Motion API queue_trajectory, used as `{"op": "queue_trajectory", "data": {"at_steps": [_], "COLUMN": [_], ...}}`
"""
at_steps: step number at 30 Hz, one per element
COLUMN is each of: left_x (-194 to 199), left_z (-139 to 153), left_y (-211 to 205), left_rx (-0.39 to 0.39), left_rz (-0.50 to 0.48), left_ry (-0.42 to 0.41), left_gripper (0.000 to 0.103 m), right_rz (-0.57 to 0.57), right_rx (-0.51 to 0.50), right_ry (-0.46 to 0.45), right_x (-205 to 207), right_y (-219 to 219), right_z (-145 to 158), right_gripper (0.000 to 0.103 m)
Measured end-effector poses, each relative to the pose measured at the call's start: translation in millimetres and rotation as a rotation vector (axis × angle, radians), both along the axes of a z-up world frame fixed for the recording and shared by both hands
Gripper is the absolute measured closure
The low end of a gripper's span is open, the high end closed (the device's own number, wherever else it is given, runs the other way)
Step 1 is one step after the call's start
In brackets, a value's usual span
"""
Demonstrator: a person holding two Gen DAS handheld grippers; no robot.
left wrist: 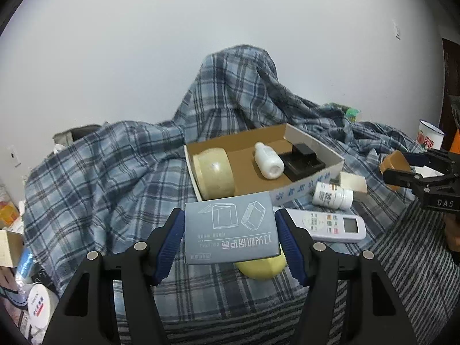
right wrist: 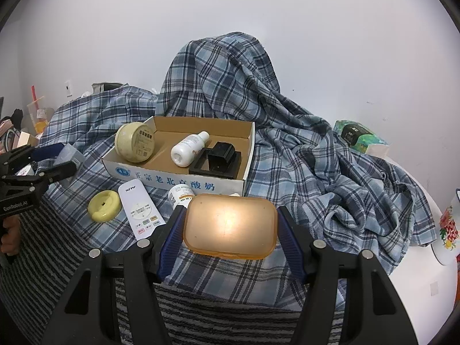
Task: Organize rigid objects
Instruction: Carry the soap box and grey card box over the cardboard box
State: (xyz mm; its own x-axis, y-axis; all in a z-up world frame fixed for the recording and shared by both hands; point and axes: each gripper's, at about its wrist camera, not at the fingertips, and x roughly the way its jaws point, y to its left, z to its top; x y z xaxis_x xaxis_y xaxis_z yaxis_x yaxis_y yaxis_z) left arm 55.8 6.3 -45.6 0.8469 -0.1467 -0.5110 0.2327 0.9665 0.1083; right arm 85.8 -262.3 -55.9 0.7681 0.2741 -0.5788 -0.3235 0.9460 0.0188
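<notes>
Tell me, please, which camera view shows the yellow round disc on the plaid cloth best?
The right wrist view: the yellow disc lies fully in sight beside the remote control, its top face and small centre hole visible. In the left wrist view, the grey box held in the left gripper hides most of it, leaving only its lower edge.

The white front wall of the shallow cardboard box (right wrist: 184,182) carries blue characters "北京老北京酸奶". The white remote control (right wrist: 141,210) reads "AUX". The black left gripper (right wrist: 43,164) body reads "GenRobot.AI". The black right gripper (left wrist: 402,166) body shows "DAS".
</notes>
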Motion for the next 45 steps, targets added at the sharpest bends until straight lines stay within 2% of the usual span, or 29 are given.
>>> {"op": "queue_trajectory", "data": {"at_steps": [4, 6, 8, 11, 15, 19, 22, 26, 30, 34, 39, 45], "left_x": [-5, -5, -3, 0, 12, 23, 41, 58, 81, 97, 114, 123], "left_z": [13, 21, 30, 41, 59, 78, 92, 104, 104, 91, 63, 43], "left_y": [-1, 2, 3, -3, -13, -29, -34, -43, -48, -52, -56, -60], "left_rx": [-0.026, -0.1, -0.134, -0.113, -0.129, -0.106, -0.168, -0.149, -0.154, -0.142, -0.138, -0.111], "left_rz": [-0.006, -0.013, -0.014, -0.002, -0.021, -0.024, -0.047, -0.038, -0.041, -0.028, -0.043, -0.035], "left_ry": [-0.025, -0.012, -0.021, -0.069, -0.093, -0.162, -0.15, -0.199, -0.18, -0.155, -0.065, -0.022], "left_gripper": [0.037, 0.037, 0.037, 0.037, 0.037, 0.037, 0.037, 0.037, 0.036, 0.036, 0.036, 0.036], "right_rz": [-0.007, 0.002, 0.019, 0.044, 0.058, 0.054, 0.046, 0.032, 0.008, -0.011, 0.009, 0.035], "right_rx": [-0.015, -0.019, -0.015, -0.025, -0.034, -0.017, 0.002, 0.025, 0.048, 0.052, 0.052, 0.045], "right_ry": [-0.019, -0.039, -0.062, -0.105, -0.164, -0.227, -0.258, -0.264, -0.238, -0.188, -0.064, 0.068], "right_x": [-1, -2, -3, 0, 8, 21, 36, 58, 80, 99, 120, 138], "right_y": [2, 5, 7, 14, 25, 34, 39, 44, 44, 41, 38, 39], "right_z": [10, 19, 30, 49, 70, 92, 106, 114, 105, 81, 47, 15], "right_gripper": [0.042, 0.042, 0.042, 0.042, 0.042, 0.042, 0.042, 0.042, 0.042, 0.042, 0.042, 0.042]}}
